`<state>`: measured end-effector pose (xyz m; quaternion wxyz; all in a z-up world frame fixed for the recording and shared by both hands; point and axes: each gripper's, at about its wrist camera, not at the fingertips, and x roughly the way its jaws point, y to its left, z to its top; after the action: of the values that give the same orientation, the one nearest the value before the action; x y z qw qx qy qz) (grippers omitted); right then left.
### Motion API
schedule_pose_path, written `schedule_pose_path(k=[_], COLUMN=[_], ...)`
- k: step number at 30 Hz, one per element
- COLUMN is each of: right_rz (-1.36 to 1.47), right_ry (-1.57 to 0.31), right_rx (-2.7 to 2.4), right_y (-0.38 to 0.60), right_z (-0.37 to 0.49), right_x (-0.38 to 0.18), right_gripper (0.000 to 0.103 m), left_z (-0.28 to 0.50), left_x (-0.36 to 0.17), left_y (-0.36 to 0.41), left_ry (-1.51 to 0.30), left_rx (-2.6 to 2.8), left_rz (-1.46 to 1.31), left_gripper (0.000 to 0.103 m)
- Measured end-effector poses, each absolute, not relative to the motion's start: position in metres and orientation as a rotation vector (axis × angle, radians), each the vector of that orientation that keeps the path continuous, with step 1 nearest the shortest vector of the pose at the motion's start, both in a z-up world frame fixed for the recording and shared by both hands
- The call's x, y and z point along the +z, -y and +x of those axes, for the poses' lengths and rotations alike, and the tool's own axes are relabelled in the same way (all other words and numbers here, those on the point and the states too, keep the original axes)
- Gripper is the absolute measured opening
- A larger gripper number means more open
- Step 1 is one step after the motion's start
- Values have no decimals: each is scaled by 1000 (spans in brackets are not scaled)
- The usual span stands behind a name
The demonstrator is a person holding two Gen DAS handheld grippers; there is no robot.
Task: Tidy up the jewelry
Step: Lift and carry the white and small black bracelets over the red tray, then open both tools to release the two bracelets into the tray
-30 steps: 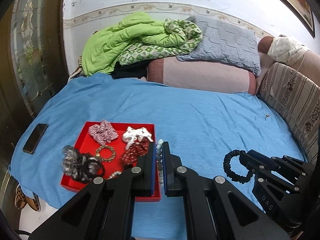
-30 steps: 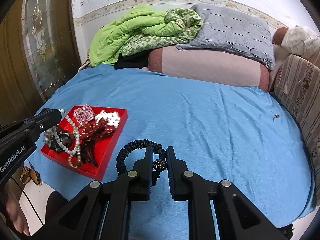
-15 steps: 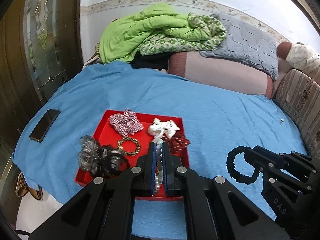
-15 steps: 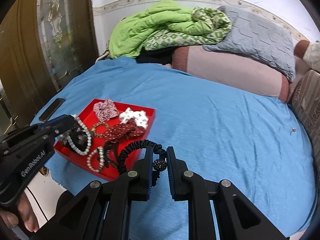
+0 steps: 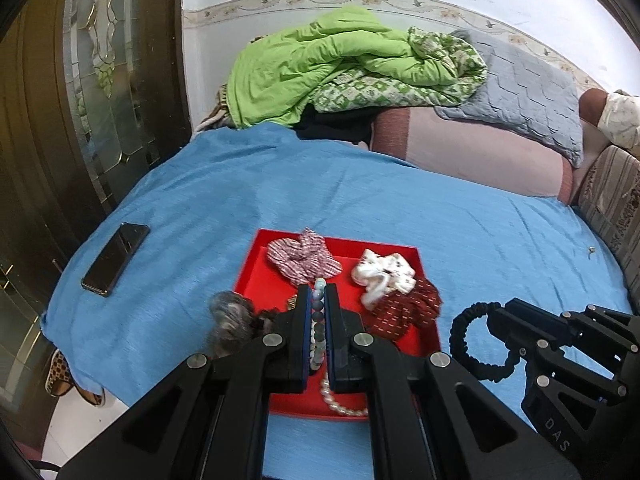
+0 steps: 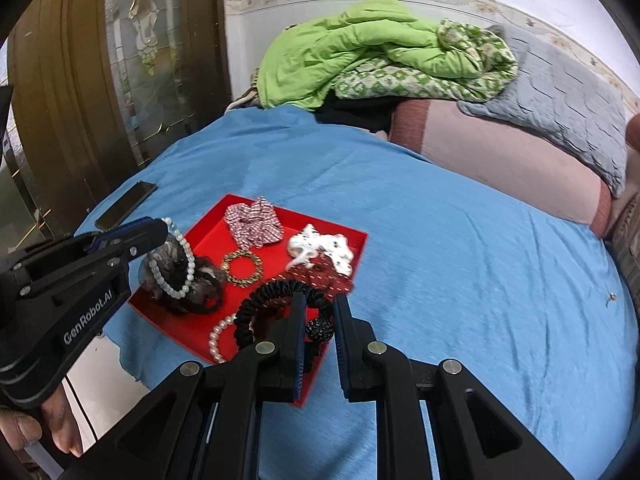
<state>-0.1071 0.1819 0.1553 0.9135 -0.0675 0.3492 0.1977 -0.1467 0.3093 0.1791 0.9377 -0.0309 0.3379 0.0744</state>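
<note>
My left gripper (image 5: 319, 290) is shut on a pale bead bracelet (image 5: 318, 320), which hangs over the red tray (image 5: 264, 276) on the blue bed cover. From the right wrist view, that bracelet (image 6: 176, 268) dangles above a dark sheer scrunchie (image 6: 192, 296). My right gripper (image 6: 320, 304) is shut on a black hair tie (image 6: 256, 300) by its sparkly bead, at the tray's near right corner (image 6: 212, 236). In the tray lie a checked scrunchie (image 5: 304, 256), a white one (image 5: 384, 272), a dark red one (image 5: 404, 308), a gold bracelet (image 6: 242, 266) and pearls (image 5: 340, 400).
A phone (image 5: 116, 258) lies on the cover left of the tray. Green bedding (image 5: 340, 64) and pillows (image 5: 520, 88) are piled at the back, with a glazed door (image 5: 100, 80) on the left. The bed's edge drops to the floor just below the tray.
Both grippers have moved left with their loads. The tray now sits centred under the left gripper, and the right gripper has come from open cover to the tray's corner.
</note>
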Motion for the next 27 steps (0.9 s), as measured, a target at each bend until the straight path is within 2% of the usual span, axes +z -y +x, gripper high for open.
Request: schedule_pose_path(k=[18,27], right_rz=[-140,-164], right_ry=[-746,-807], right_rx=[484,512], right_y=[-220,-250], right_z=[-71,-41], right_x=[137,104], right_gripper=[15,15], left_z=[-80,-29], left_x=[173,134], left_y=[-368,-382], left_ry=[-754,-859], left_rx=[114,82], left_rz=[-54,-102], left_gripper=[5,5])
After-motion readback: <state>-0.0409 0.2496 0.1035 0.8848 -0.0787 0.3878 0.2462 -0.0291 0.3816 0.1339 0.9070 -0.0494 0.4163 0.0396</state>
